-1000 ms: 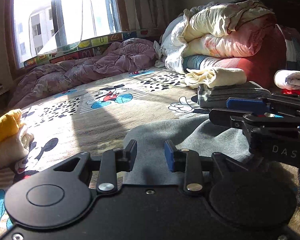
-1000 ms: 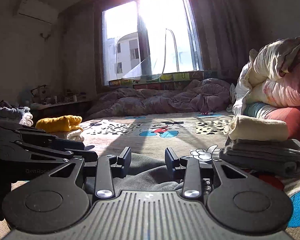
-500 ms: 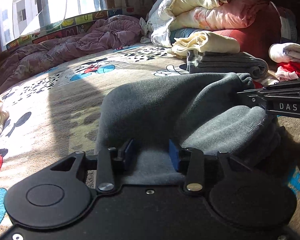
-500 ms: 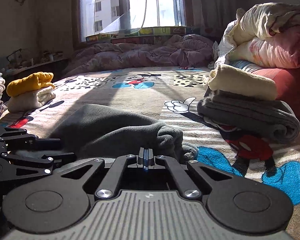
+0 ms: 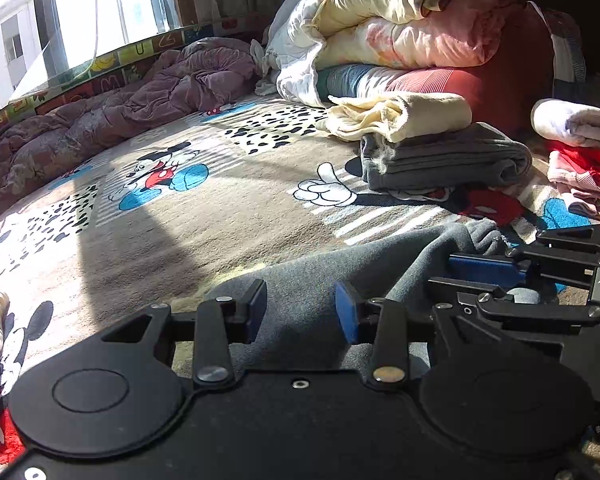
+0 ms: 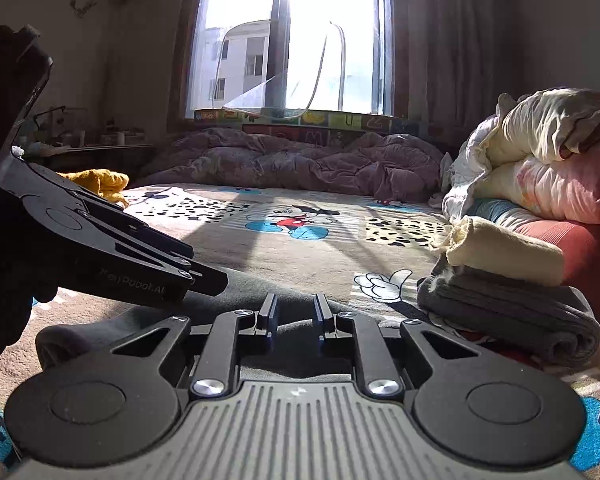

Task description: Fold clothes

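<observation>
A grey garment [image 5: 340,276] lies on the cartoon-print bed blanket [image 5: 180,216], spread low under both grippers. My left gripper [image 5: 300,309] is open just above it, its blue pads [image 5: 256,304] apart with the cloth lying slack below the gap. In the right wrist view my right gripper [image 6: 296,316] hovers over the same grey garment [image 6: 260,284]. Its jaws are opening, with a narrow gap and nothing pinched between them. The left gripper [image 6: 204,280] reaches in from the left, and the right gripper [image 5: 480,276] shows at the right edge of the left wrist view.
A folded cream cloth on a folded grey one [image 5: 440,152] [image 6: 508,304] sits to the right, before a heap of quilts and a red pillow [image 5: 420,32]. Pink and red clothes [image 5: 580,172] lie far right. A purple quilt [image 6: 300,160] runs under the window; yellow folded clothes [image 6: 100,182] at left.
The right gripper, pinched shut half a second ago, now has its jaws parted. The bunched-up grey garment has dropped flatter onto the blanket. The left gripper has shifted sideways over it.
</observation>
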`<state>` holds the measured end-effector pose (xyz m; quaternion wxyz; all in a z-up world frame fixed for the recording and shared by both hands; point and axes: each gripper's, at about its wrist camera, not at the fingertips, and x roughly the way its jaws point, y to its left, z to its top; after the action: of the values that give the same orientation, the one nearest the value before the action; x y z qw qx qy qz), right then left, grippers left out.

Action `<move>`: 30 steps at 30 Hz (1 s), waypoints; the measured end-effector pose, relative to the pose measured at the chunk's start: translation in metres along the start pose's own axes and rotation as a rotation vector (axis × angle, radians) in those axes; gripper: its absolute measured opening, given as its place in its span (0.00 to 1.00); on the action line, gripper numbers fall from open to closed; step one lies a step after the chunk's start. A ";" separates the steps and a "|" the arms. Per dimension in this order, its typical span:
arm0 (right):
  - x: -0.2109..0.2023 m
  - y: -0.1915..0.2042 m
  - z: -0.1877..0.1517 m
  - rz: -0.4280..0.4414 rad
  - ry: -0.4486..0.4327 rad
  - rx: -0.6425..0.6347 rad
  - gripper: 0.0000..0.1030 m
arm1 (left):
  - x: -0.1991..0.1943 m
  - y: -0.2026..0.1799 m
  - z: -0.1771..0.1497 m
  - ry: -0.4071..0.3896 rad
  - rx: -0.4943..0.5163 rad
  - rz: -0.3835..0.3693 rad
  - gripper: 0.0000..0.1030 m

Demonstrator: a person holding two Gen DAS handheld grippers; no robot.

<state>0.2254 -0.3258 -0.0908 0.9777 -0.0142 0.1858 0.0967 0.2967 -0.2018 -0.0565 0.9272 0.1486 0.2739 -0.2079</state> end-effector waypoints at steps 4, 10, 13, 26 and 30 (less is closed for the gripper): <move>0.015 -0.024 -0.007 -0.017 0.083 0.097 0.05 | 0.038 -0.008 -0.014 0.105 -0.003 0.007 0.39; 0.015 -0.029 -0.018 0.020 0.083 0.114 0.00 | 0.041 -0.012 -0.020 0.093 -0.006 0.030 0.40; 0.014 -0.026 -0.017 0.009 0.084 0.097 0.00 | 0.037 -0.015 -0.013 0.121 0.030 0.044 0.40; -0.052 -0.036 -0.024 -0.027 -0.024 0.256 0.75 | -0.074 0.097 -0.102 -0.024 -0.873 -0.168 0.53; -0.039 -0.071 -0.040 0.060 0.061 0.540 0.77 | -0.066 0.105 -0.125 0.018 -1.069 -0.273 0.54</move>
<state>0.1889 -0.4051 -0.1147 0.9367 0.2498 0.2346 0.0722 0.2394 -0.0419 -0.1032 0.8357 -0.3782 0.3659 -0.1569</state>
